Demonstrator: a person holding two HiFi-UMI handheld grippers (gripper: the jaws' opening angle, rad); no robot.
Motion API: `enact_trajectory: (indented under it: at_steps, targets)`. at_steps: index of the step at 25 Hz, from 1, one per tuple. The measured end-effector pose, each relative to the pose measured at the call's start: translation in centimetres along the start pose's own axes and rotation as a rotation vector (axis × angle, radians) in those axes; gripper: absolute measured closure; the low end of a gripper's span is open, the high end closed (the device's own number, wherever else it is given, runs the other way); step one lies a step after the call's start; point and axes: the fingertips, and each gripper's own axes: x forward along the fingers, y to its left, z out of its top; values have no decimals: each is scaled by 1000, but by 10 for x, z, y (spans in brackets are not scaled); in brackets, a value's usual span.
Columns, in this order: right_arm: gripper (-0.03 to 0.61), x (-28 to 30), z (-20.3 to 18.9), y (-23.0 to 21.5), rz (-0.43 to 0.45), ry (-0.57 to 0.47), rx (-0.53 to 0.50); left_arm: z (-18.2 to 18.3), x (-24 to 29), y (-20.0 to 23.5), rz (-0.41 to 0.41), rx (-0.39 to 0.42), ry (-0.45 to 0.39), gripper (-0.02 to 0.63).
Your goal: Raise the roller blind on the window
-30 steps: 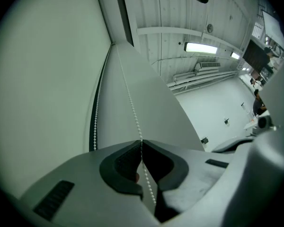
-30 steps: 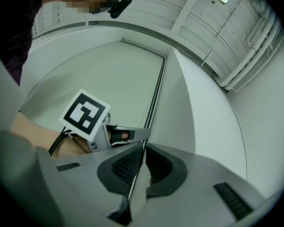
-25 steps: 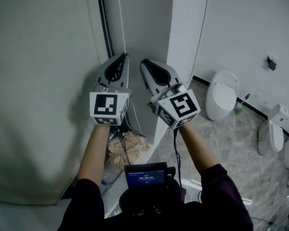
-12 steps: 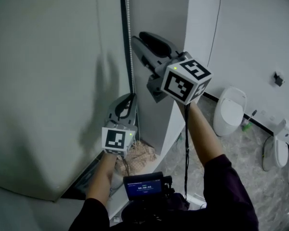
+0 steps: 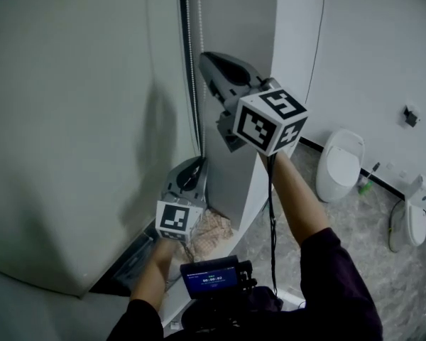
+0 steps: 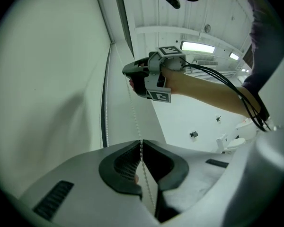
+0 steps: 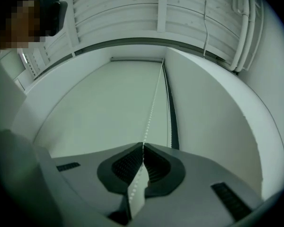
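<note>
The roller blind (image 5: 71,119) hung flat over the window, its long axis running top to bottom, with its roller across the top in the right gripper view. One bead chain (image 5: 196,77) dropped straight down just beside the blind's right edge, next to a dark side strip (image 5: 184,41) that ran the same way.

Two grippers were on that one chain strand. The right gripper (image 5: 204,62) sat the higher of the two along the blind's right edge, pointing up, its jaws pressed together with the chain pinched at their tips (image 7: 143,145). The left gripper (image 5: 198,162) was lower on the same edge, also pointing up, its jaws likewise closed on the chain (image 6: 141,143). In the left gripper view the chain rose from those jaws towards the right gripper (image 6: 128,74) above.

One black cable (image 5: 271,212) trailed down the right forearm. One small screen (image 5: 211,277) sat at the person's chest.

Below the blind's lower right corner lay one crumpled, light-coloured bundle (image 5: 213,227). Well to the right of the blind, on the marbled floor (image 5: 341,240), stood two white toilets (image 5: 339,165) (image 5: 410,219), with one green bottle (image 5: 366,183) between them.
</note>
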Motion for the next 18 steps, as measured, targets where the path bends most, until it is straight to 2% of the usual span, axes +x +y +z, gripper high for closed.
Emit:
enact_trajectory:
  at_steps: [5, 11, 18]
  targets:
    - [561, -14, -4, 5, -33, -18, -65, 32, -8, 19, 0, -47, -85, 595]
    - [562, -33, -29, -1, -58, 39, -124, 97, 17, 44, -19, -62, -196, 595]
    - [563, -65, -64, -8, -69, 162, -105, 172, 68, 38, -102, -99, -233, 594]
